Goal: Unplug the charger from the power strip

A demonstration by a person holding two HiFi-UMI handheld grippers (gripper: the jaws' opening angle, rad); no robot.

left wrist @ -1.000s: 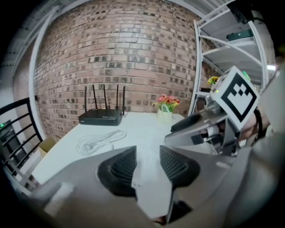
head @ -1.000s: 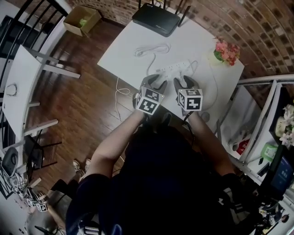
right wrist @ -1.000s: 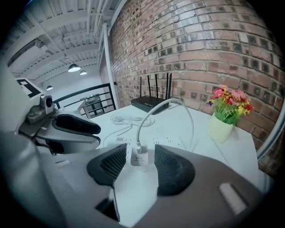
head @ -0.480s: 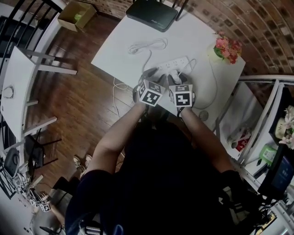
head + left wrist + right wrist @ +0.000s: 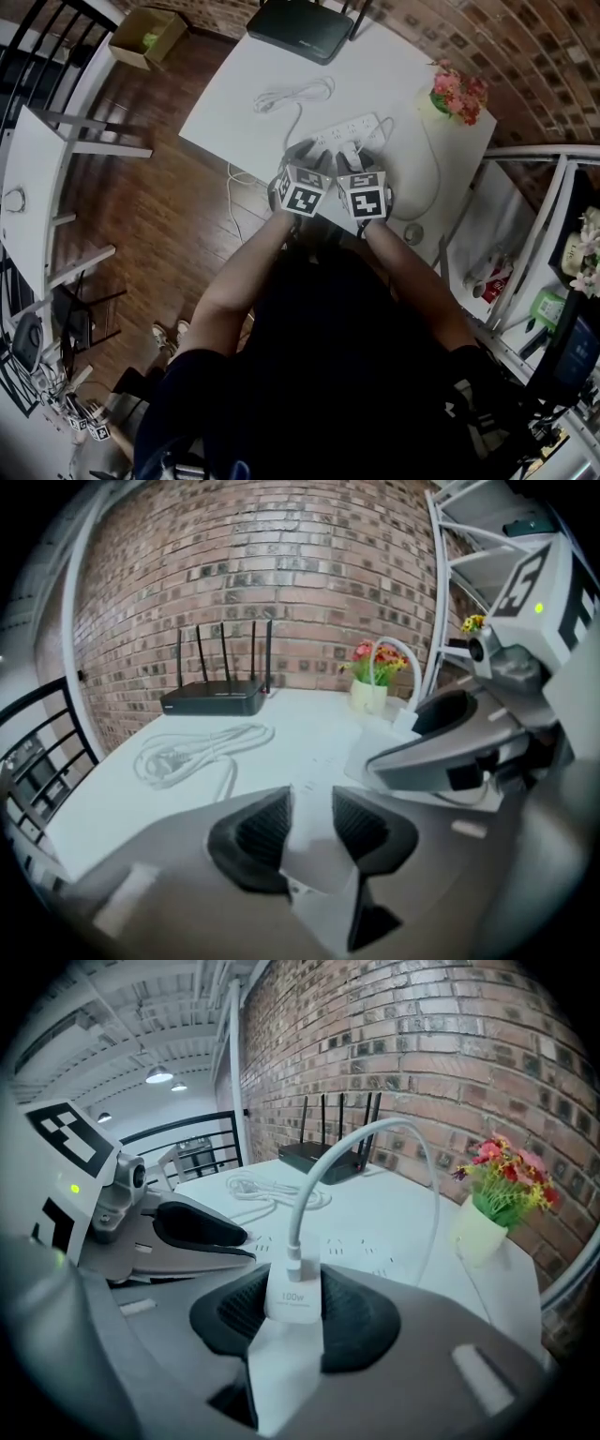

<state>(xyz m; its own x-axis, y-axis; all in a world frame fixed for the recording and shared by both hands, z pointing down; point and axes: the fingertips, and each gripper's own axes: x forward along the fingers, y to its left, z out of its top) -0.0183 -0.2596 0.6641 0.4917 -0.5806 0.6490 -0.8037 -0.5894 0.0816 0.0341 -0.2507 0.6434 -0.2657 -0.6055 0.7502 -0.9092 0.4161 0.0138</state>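
A white power strip lies on the white table. A white charger stands plugged into it, and its cable arches up and to the right. My right gripper has the charger between its dark pads, which are closing and touch both of its sides. My left gripper sits just left of it, and its pads clamp the near end of the strip. In the head view both grippers lie side by side over the strip, which hides the jaws.
A coiled white cord lies left of the strip, with a black router at the table's far edge. A flower pot stands at the far right corner. A metal shelf stands right of the table, and a cardboard box is on the floor.
Both grippers have drawn closer together and come down onto the strip. The left one moved more than the right.
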